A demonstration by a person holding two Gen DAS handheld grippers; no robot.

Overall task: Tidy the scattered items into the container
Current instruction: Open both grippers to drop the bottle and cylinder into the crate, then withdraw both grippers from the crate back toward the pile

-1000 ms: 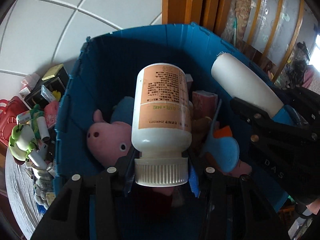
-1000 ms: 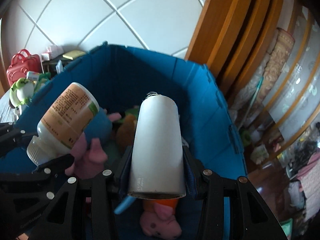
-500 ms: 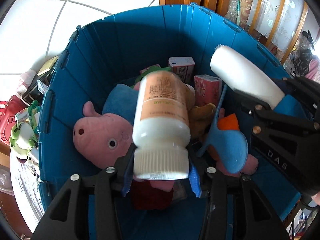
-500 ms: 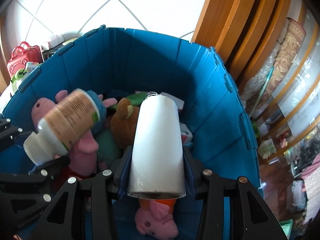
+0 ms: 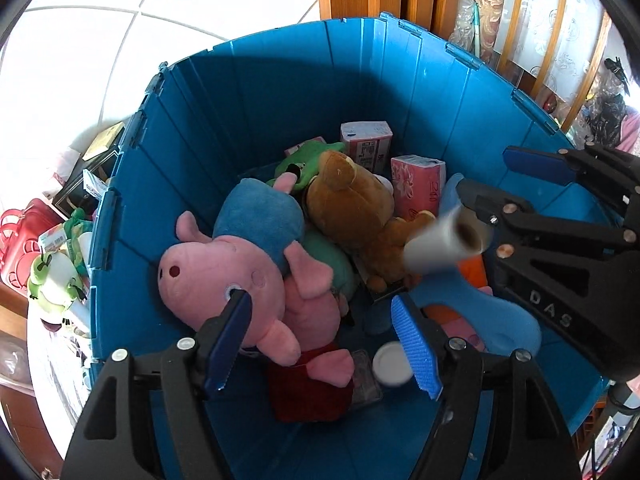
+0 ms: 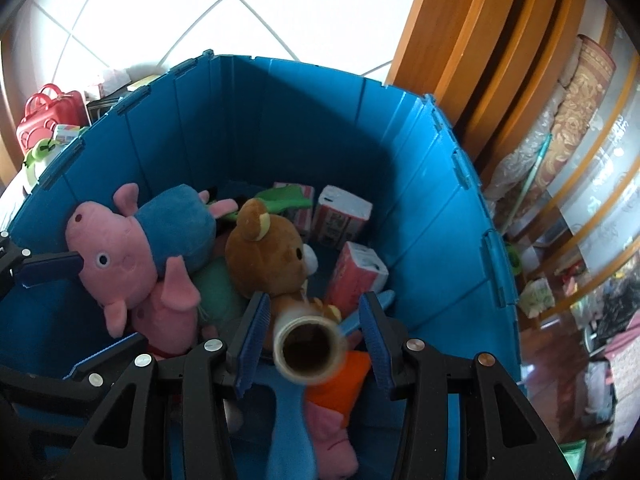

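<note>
The blue bin (image 5: 280, 100) fills both views. My left gripper (image 5: 320, 304) hangs over it with its jaws opening and nothing between them. The white bottle lies in the bin below, and only its white cap (image 5: 392, 362) shows. A white roll (image 6: 308, 346) is blurred and loose, lower than the pads of my right gripper (image 6: 314, 300), which do not press on it. In the left wrist view the white roll (image 5: 444, 240) falls just under my right gripper (image 5: 484, 172). One left finger (image 6: 52, 268) shows at the left edge.
Inside the bin lie a pink pig plush (image 5: 216, 272), a brown bear plush (image 5: 348, 204), pink tissue packs (image 5: 416, 184) and a blue-and-orange plush (image 5: 480, 312). Left of the bin stand a red bag (image 5: 24, 232) and a green frog toy (image 5: 52, 280). Wooden frames (image 6: 460, 40) rise behind.
The left jaws spread and the bottle dropped out of them into the bin. The white roll slipped from the right pads and is falling. Both views tipped further down into the bin.
</note>
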